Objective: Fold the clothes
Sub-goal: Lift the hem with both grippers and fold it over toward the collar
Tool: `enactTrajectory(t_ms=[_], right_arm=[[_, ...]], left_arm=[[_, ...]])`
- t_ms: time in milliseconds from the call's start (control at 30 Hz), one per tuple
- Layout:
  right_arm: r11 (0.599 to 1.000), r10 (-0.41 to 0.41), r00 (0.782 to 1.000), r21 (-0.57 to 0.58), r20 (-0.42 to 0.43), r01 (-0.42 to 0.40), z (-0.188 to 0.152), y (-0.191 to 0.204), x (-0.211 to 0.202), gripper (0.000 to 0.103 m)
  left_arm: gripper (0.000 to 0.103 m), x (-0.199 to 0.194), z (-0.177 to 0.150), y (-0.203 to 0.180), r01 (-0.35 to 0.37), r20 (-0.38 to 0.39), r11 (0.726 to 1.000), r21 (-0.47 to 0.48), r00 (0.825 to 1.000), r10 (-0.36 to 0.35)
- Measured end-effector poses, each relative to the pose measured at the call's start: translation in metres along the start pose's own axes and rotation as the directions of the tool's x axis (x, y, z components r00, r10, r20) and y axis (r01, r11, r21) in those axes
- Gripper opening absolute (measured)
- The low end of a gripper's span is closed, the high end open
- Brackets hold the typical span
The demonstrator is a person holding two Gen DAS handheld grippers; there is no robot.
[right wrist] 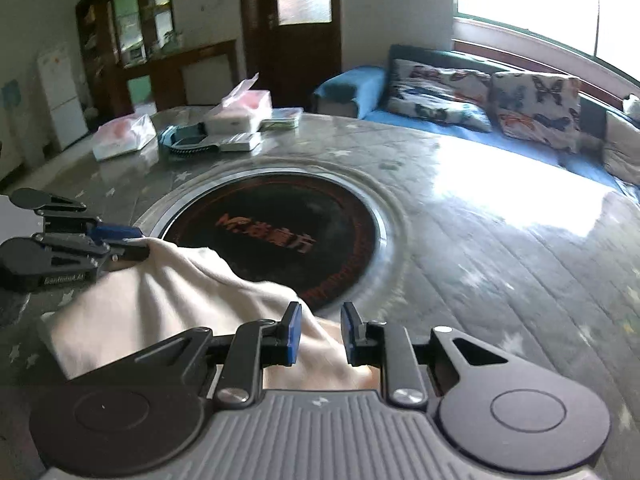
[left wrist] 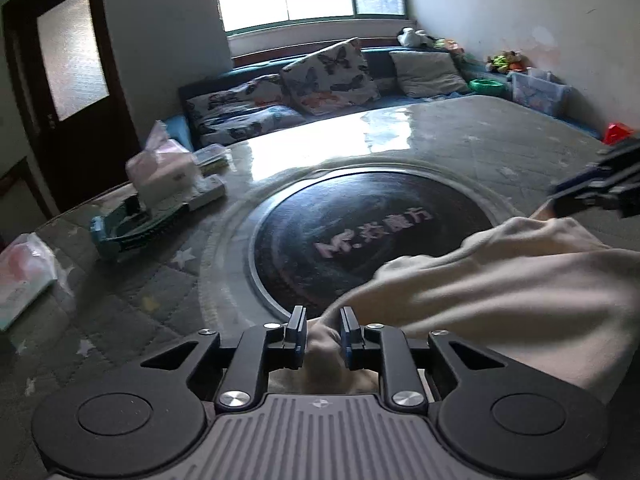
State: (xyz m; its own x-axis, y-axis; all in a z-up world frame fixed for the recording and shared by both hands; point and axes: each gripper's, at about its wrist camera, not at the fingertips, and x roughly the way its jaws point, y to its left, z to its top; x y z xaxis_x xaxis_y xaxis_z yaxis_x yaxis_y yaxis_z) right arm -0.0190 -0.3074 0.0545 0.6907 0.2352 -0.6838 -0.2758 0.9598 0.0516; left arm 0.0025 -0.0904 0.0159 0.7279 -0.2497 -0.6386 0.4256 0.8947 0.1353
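**Cream garment held at two corners, fold barely begun**

At bottom centre of each wrist view, the left claw point(left wrist: 323, 334) and right claw point(right wrist: 318, 334) each pinch an edge of a cream garment point(left wrist: 500, 292), its cloth bunched between the pads. The fabric sags between them, rumpled, over the near rim of the tabletop point(right wrist: 480, 216) and the dark round inset point(right wrist: 276, 240) at mid-frame. No crease looks finished; most of the folding appears to lie ahead. Tissue packs point(right wrist: 240, 114) sit upper left.

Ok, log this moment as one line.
stage: mid-fold | left gripper: shut on cream garment | right gripper: shut on same garment | garment: stretched between both over black disc
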Motion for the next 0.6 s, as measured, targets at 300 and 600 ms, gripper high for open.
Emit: enactTrajectory(t_ms=[300, 600], right_arm=[[0.997, -0.001, 1.0, 0.079, -0.03, 0.004, -0.025, -0.018, -0.004, 0.021], [0.987, -0.009, 1.0, 0.158, -0.013, 0.011, -0.036, -0.02, 0.004, 0.022]], left_arm=[[0.032, -0.031, 0.01, -0.001, -0.028, 0.041, 0.996, -0.088, 0.999, 0.032], [0.032, -0.054, -0.003, -0.082, 0.2, 0.052, 0.974, 0.104, 0.977, -0.206]])
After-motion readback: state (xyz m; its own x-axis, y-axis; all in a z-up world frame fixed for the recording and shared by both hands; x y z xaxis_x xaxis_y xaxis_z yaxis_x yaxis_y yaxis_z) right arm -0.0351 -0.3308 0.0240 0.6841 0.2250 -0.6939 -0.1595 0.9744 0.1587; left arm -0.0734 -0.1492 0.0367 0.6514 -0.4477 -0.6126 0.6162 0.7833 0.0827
